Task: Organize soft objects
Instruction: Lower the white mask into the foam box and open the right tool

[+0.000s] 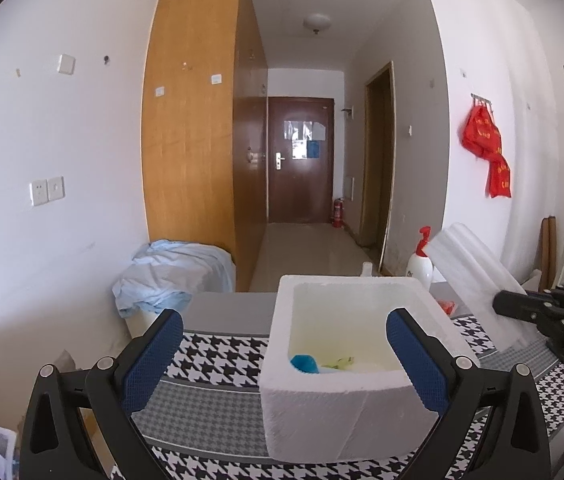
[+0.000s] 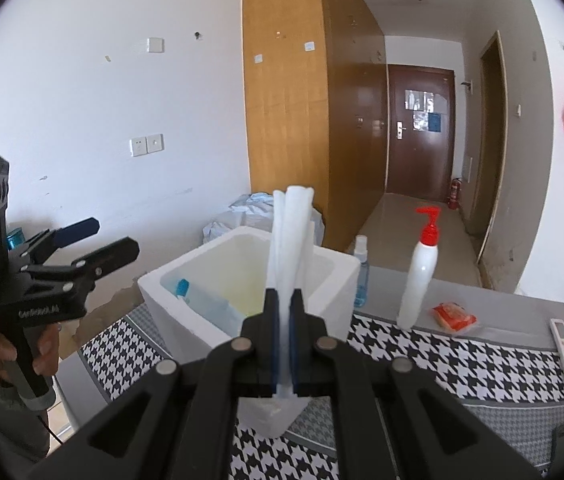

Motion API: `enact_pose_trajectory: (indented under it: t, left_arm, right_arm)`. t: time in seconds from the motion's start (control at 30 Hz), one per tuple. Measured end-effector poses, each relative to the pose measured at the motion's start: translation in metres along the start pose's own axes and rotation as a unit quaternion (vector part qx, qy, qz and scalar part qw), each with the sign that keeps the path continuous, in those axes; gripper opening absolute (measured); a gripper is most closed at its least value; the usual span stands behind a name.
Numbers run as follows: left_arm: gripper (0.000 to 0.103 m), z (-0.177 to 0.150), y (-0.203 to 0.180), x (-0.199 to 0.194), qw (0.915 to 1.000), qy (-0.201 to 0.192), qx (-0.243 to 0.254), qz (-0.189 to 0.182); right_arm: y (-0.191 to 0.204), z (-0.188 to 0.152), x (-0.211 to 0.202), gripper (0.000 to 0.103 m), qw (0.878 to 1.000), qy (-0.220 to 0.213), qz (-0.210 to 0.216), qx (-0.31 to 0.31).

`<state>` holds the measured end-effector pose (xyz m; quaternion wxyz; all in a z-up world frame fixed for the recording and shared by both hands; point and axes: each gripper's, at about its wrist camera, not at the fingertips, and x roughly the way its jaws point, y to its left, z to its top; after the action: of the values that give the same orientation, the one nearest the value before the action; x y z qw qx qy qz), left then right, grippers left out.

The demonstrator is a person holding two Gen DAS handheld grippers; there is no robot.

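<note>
Foam is what the task turns on here: a thin white foam sheet [image 2: 288,236], folded or rolled on itself, stands clamped between the closed jaws of the right gripper [image 2: 284,312]. The blue pads press its lower end flat, and the rest rises straight ahead of the jaws, fanning into loose layers at the far end. In the left wrist view the same sheet [image 1: 478,276] runs as a broad pale slab out from the black tips of that gripper.

By its look the sheet is very light, soft and springy; it should crush without harm and spring open once let go. It is not slippery, so a pinch low down, as now, ought to keep it, though the free end will flop and may catch on an edge.

Beyond and below the closed jaws sits the white foam box with thick walls [image 2: 250,272], open at the top, on a black-and-white houndstooth cloth [image 2: 422,352]. A small blue item [image 1: 305,363] lies on its floor.

The left gripper [image 1: 284,360] stands with its jaws wide apart and nothing pinched; the box's near wall lies between and just ahead of them, the right pad over its rim. That box looks stiff yet brittle, best taken by a wall, gently.
</note>
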<state>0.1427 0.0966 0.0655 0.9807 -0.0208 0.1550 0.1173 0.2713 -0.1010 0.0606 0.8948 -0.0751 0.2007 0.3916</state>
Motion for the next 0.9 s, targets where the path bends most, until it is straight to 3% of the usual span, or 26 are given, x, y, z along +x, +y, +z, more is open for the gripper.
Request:
enact_pose_trajectory:
  t: [0.8,0.9]
  left_arm:
    - [0.102,-0.033,0.025,-0.002,0.9989,0.019,-0.031,0.029]
    - [0.102,-0.037,0.027,-0.001,0.9986,0.022,-0.035,0.031]
  right_arm:
    - [0.021,0.01,0.05,0.007,0.999,0.039,0.02,-0.007]
    - [0.023,0.011,0.057,0.015,0.999,0.046,0.021,-0.005]
